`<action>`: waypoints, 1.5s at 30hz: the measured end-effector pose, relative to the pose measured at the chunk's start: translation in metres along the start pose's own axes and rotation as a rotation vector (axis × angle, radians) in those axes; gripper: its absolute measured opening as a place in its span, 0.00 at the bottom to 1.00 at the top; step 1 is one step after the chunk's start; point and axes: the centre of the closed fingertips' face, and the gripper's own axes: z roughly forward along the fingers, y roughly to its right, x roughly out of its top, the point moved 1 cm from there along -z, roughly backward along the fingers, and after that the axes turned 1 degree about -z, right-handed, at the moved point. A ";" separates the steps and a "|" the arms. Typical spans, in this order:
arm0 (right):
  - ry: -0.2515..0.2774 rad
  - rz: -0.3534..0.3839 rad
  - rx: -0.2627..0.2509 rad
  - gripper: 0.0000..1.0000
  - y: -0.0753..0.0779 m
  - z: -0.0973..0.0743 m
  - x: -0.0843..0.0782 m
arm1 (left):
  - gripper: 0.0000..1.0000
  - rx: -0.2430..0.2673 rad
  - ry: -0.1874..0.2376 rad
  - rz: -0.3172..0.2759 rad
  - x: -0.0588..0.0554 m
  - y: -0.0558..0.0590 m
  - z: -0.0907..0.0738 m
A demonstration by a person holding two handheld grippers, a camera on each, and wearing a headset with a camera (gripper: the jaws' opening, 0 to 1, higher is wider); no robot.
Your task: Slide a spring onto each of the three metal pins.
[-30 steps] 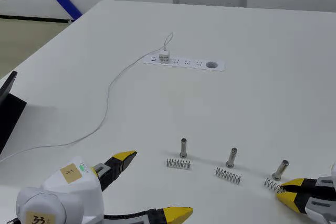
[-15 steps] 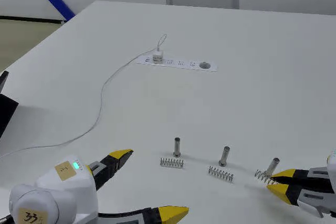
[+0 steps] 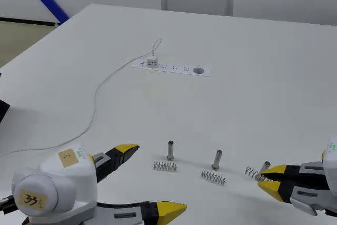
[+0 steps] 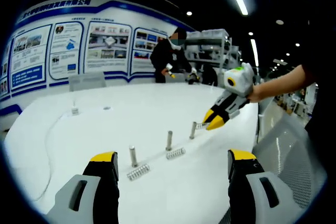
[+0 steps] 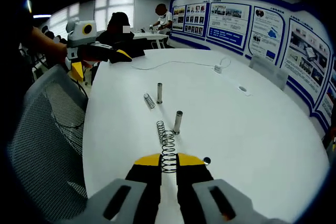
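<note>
Your right gripper has its jaws clenched on one end of the end spring. The spring juts forward from the yellow tips, low over the tabletop, close to the near edge and just beside the end pin. Your left gripper hangs with its jaws spread wide, grasping nothing, over the near edge toward the left corner. The middle spring and the third spring lie flat on the near side of the upright middle pin and third pin, and no pin carries a coil yet. Expect the spring to be very light and thin-wired, so it will likely bend sideways or flick out of a hard pinch. Squeezing across the coils could flatten them, so a gentle hold near one end, with the open far end left free, looks best. The pins seem to stand loose on their flat heads, small and smooth, and may tip or skate at a nudge. Steadying the base with your free jaws seems wise.
</note>
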 end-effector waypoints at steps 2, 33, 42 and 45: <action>0.007 -0.017 0.010 0.10 -0.004 -0.001 0.007 | 0.84 -0.040 0.008 0.015 0.005 0.004 0.004; 0.047 -0.160 0.139 0.10 -0.041 0.001 0.054 | 0.52 -0.295 -0.051 0.141 0.017 0.046 0.049; 0.049 -0.200 0.166 0.10 -0.047 -0.001 0.061 | 0.44 -0.329 -0.066 0.153 0.018 0.048 0.053; 0.039 -0.224 0.168 0.10 -0.049 -0.001 0.061 | 0.38 -0.335 -0.077 0.175 0.017 0.049 0.055</action>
